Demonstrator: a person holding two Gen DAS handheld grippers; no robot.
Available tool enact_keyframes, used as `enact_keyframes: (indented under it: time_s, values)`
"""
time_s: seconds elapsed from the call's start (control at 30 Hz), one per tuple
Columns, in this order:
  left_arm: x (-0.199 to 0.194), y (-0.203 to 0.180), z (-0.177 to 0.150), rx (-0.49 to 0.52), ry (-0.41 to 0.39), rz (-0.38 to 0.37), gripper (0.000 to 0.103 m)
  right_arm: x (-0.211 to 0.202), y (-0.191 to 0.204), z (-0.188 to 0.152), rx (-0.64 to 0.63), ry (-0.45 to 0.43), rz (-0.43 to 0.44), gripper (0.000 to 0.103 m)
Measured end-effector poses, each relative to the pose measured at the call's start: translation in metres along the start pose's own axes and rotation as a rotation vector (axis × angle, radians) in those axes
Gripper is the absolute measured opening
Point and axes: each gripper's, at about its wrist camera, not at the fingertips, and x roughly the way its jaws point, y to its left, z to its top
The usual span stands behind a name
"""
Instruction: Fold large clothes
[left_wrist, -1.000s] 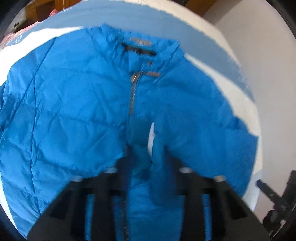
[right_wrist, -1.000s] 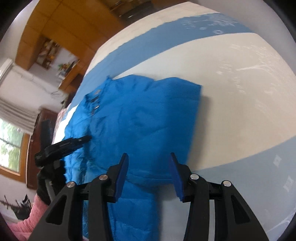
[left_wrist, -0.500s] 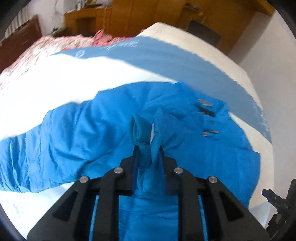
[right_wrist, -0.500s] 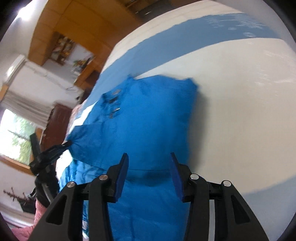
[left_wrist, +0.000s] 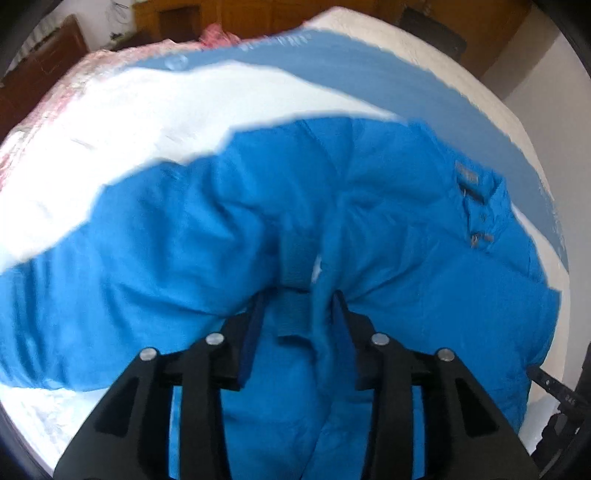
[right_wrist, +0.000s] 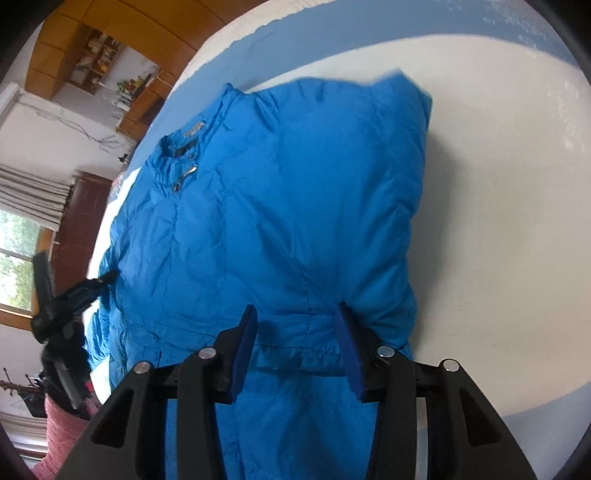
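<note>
A bright blue puffer jacket (left_wrist: 406, 229) lies front up on the bed (left_wrist: 184, 110), its collar (left_wrist: 476, 192) at the right. One sleeve stretches off to the left. My left gripper (left_wrist: 297, 299) hangs over the jacket's middle, its jaws opening, with the ribbed sleeve cuff (left_wrist: 295, 254) loose between them. In the right wrist view the jacket (right_wrist: 295, 184) fills the middle, with its collar (right_wrist: 184, 147) at the upper left. My right gripper (right_wrist: 295, 314) is open just above the hem band, nothing pinched. The left gripper (right_wrist: 74, 291) shows at the jacket's left edge.
The bed cover (right_wrist: 498, 184) is white with broad blue stripes. Pink floral bedding (left_wrist: 44, 110) lies at the far left. Wooden cabinets (left_wrist: 258, 14) stand beyond the bed. A person's pink sleeve (right_wrist: 62, 417) is at the lower left, under a window (right_wrist: 18, 266).
My left gripper drew the sleeve cuff across the jacket, then spread its jaws off it. My right gripper sank closer to the hem and stayed open.
</note>
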Motion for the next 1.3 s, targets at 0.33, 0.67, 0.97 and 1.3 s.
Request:
enact_keyframes:
  time_s: [0.33,0.67,0.97,1.3]
  values:
    - [-0.004,-0.079,0.007,0.168,-0.068,0.009,0.053,0.013,0.036,0.063,-0.083,-0.066,-0.139,0.046]
    - [0.041,-0.077,0.016,0.180,0.017,0.045,0.052,0.040,0.025,0.068,-0.052,-0.023,-0.147,0.046]
    - [0.009,-0.082,-0.025,0.230,-0.004,-0.011,0.053,0.015,0.051,0.011,-0.117,-0.009,-0.057,0.048]
    - [0.034,-0.094,-0.033,0.322,-0.011,0.088,0.054,0.039,0.036,0.002,-0.059,0.030,-0.090,0.047]
